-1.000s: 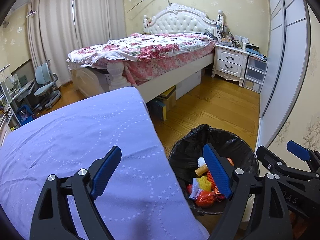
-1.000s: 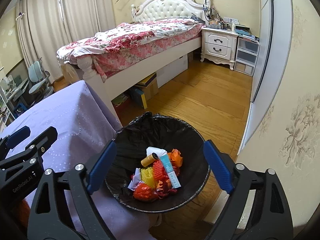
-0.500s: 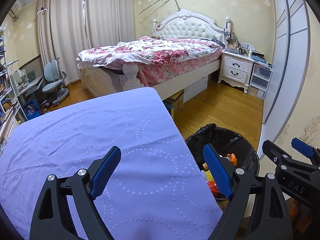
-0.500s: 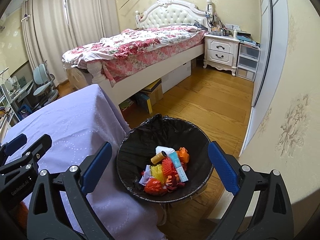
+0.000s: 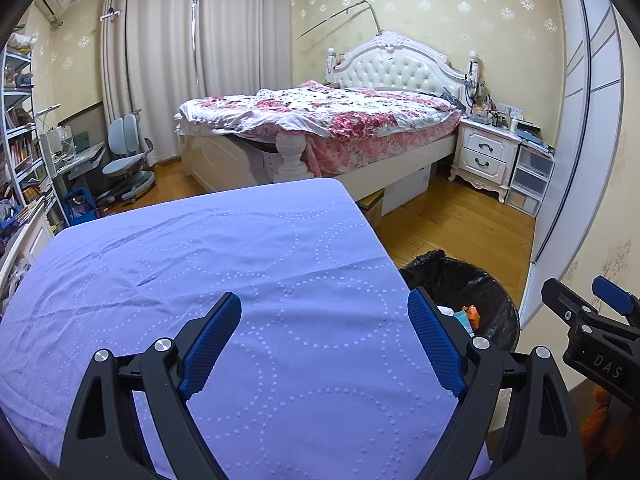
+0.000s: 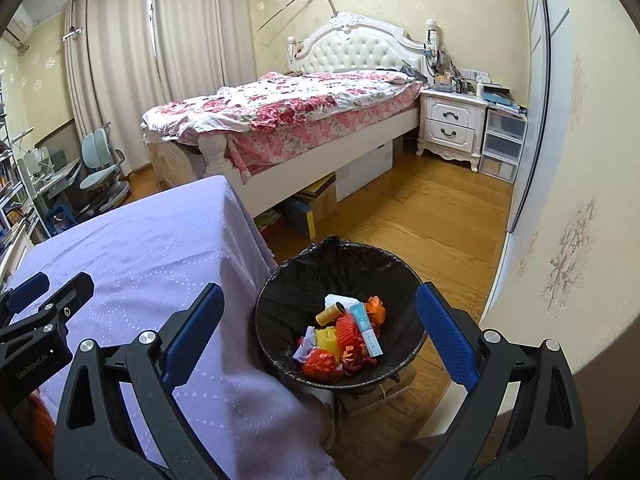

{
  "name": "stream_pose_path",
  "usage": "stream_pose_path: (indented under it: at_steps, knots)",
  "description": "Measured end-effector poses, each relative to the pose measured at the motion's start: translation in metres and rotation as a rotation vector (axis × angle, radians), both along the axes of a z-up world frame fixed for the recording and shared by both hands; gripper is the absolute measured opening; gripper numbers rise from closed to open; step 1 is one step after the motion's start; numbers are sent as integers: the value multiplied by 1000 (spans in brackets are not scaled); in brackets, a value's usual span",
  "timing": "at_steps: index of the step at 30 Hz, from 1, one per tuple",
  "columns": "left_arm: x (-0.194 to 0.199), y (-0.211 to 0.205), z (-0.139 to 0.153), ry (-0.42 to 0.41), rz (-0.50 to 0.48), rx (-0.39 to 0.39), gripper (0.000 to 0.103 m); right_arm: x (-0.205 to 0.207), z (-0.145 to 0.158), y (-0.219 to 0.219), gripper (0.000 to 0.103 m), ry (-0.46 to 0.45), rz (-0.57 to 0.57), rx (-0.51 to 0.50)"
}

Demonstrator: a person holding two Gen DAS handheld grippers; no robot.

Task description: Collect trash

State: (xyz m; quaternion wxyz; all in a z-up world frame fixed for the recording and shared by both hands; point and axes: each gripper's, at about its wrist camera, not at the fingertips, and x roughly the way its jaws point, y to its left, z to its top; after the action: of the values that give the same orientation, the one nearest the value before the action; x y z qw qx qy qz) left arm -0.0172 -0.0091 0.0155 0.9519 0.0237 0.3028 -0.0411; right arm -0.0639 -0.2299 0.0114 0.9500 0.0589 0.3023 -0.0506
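A: The desk (image 5: 248,264) with its purple cloth looks bare; the bin (image 6: 340,316) stands just beside its corner, on the floor.

B: And the trash (image 6: 344,336)?

A: Inside the bin, I think all of it. Left tongs (image 5: 324,344) and right tongs (image 6: 320,340) both stand wide apart, holding nothing.

B: Risk?

A: The right tongs could knock the rim and tip the bin.

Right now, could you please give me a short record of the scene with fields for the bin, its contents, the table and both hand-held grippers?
bin: black-lined, on the floor beside the table
contents: wrappers, a tube, a yellow roll
table: purple cloth, nothing on it in view
left hand-held gripper: open, holding nothing
right hand-held gripper: open, holding nothing
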Motion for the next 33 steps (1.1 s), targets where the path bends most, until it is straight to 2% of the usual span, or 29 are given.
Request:
stream_pose_path:
  at_steps: [33]
  knots:
    - [-7, 8, -1, -10, 18, -6, 85, -10, 1, 5, 94, -6, 6, -4]
